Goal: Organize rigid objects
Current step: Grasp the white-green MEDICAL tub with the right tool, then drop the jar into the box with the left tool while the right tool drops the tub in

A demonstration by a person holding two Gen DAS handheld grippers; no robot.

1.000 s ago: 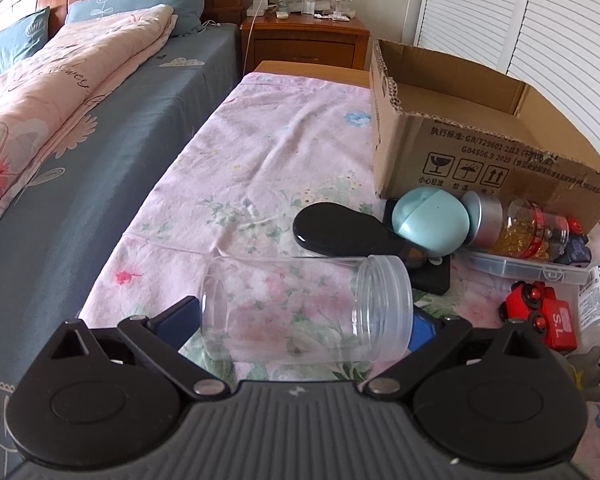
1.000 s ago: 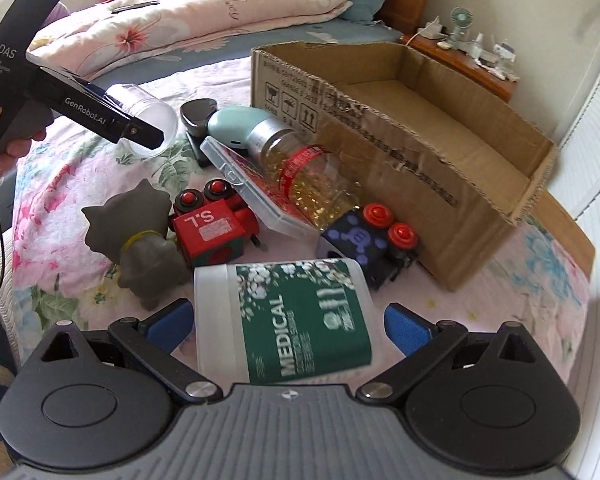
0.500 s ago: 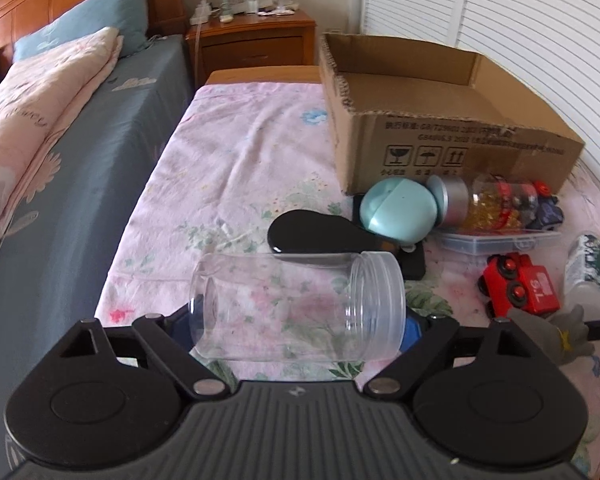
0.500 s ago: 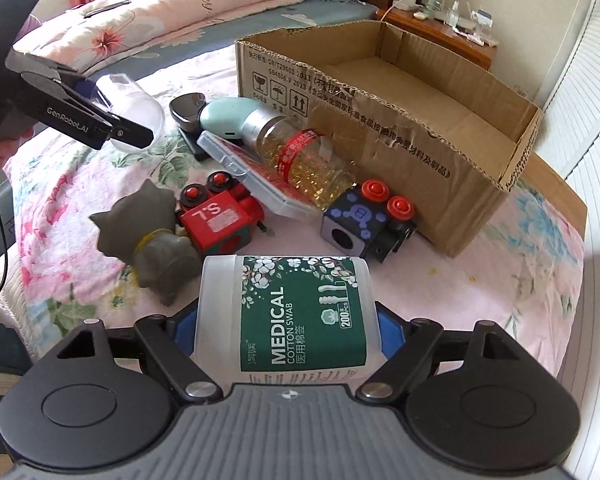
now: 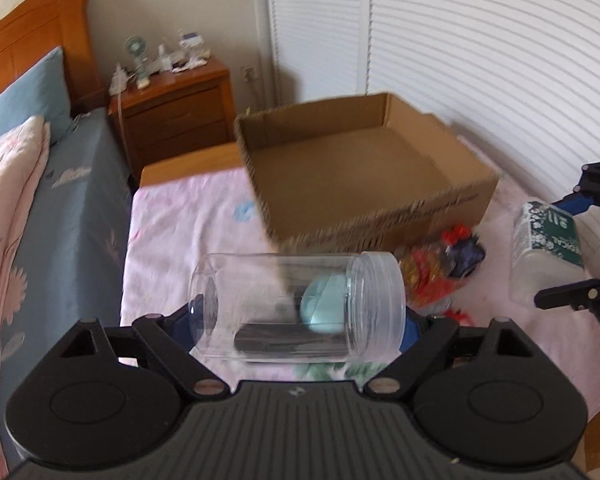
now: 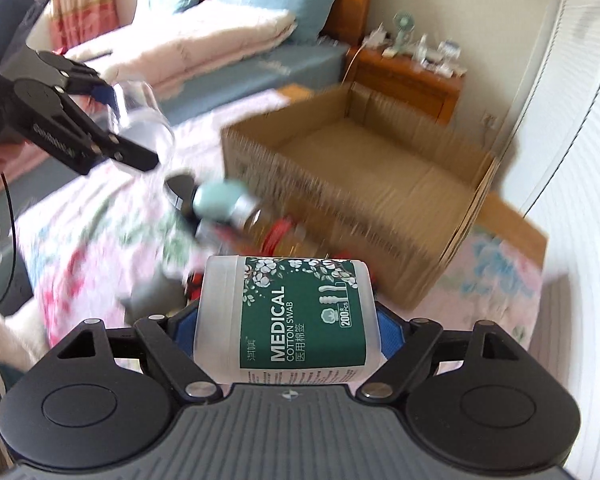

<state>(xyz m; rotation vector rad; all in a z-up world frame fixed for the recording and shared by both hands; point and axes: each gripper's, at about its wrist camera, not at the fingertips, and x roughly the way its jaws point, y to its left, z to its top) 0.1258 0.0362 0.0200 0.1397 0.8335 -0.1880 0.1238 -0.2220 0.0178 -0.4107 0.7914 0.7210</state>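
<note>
My left gripper [image 5: 298, 320] is shut on a clear plastic jar [image 5: 296, 306], held sideways in the air above the flowered table. My right gripper [image 6: 288, 328] is shut on a white cotton swab box with a green label [image 6: 288, 316], also lifted. The open cardboard box [image 5: 360, 176] stands ahead of both, its inside bare [image 6: 372, 164]. The right gripper with the swab box [image 5: 548, 236] shows at the right of the left wrist view. The left gripper with the jar [image 6: 140, 120] shows at the upper left of the right wrist view.
A teal egg-shaped object [image 6: 216, 200], a bottle of yellow capsules [image 6: 276, 228], a black object, red toys [image 5: 456, 236] and a grey figure [image 6: 152, 300] lie in front of the cardboard box. A bed [image 5: 60, 200] lies left; a wooden nightstand [image 5: 180, 108] stands behind.
Both grippers have risen from the table with their objects and moved toward the cardboard box. The right gripper closed on the swab box within the last second.
</note>
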